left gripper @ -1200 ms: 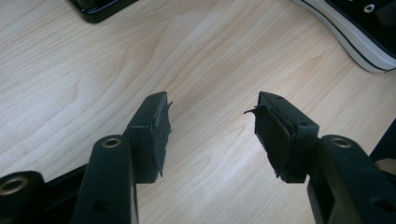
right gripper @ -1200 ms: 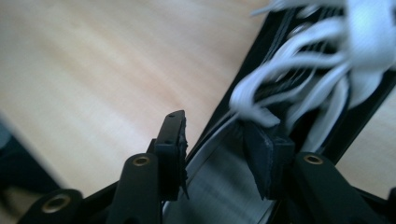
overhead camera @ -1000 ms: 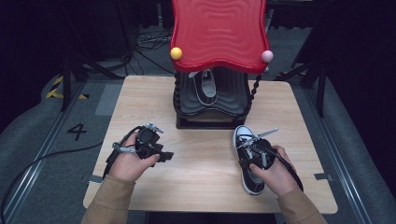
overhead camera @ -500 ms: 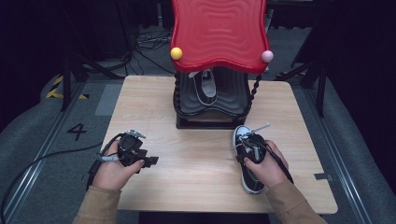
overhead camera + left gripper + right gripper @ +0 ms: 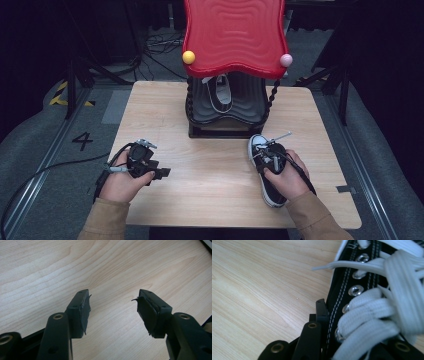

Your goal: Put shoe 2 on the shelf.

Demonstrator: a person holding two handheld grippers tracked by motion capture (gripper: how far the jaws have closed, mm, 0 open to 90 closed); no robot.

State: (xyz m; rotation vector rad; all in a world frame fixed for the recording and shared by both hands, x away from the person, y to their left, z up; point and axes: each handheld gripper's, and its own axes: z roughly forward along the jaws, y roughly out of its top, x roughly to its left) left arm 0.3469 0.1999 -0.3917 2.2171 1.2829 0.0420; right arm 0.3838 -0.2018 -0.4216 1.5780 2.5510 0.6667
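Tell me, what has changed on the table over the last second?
The left gripper drew back toward the person and the table's left edge, jaws open and holding nothing. The right gripper stayed down on the black sneaker, which slid slightly nearer the person. The red rack and the shoe inside it stayed put.

**Surfaces and materials**

Table [image 5: 210,185]: pale wood, matt, visible grain. Shoe [image 5: 372,300] near the right edge: black cloth, white stitching, flat white cloth laces, shiny metal eyelets. Left gripper [image 5: 113,311]: matt black plastic, worn frayed pads [image 5: 85,312], brass-looking screw inserts. Rack's [image 5: 227,107] top: glossy red plastic, rippled; lower shelf dark, ribbed.
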